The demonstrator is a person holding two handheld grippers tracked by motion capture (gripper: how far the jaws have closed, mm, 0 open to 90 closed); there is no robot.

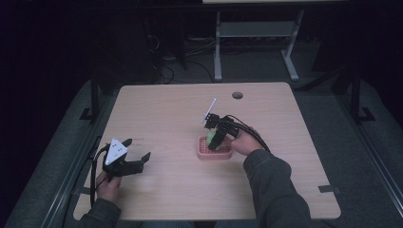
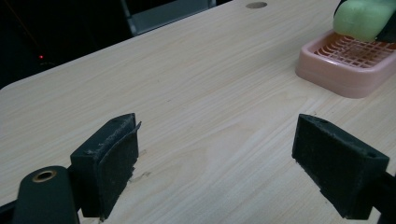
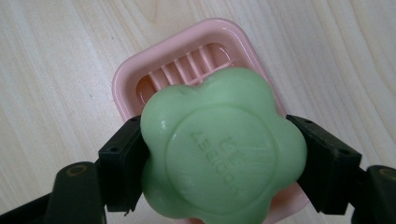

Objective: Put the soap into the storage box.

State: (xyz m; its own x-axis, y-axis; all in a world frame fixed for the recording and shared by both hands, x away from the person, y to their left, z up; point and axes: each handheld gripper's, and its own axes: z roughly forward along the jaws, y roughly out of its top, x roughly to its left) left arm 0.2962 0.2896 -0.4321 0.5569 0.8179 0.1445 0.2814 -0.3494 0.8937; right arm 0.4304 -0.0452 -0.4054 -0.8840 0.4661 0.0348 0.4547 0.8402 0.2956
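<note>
Right gripper view shows the right tool (image 3: 219,154) clamping green soap (image 3: 219,149) directly above the pink soap dish (image 3: 140,74), ready for lowering in.

The table (image 1: 166,114) is pale wood-grain laminate, smooth and matt, with fine streaks running along it. The soap dish (image 3: 140,70) at the upper centre of the right gripper view looks like pink moulded plastic, faintly glossy, with a slatted floor. The soap (image 3: 219,149) is waxy green, smooth, with a soft sheen and raised lettering pressed into its face. The left gripper (image 2: 219,163) carries matt black pads (image 2: 116,163), slightly grainy, frayed at one edge; the right gripper (image 3: 219,163) has matt black plastic blocks
</note>
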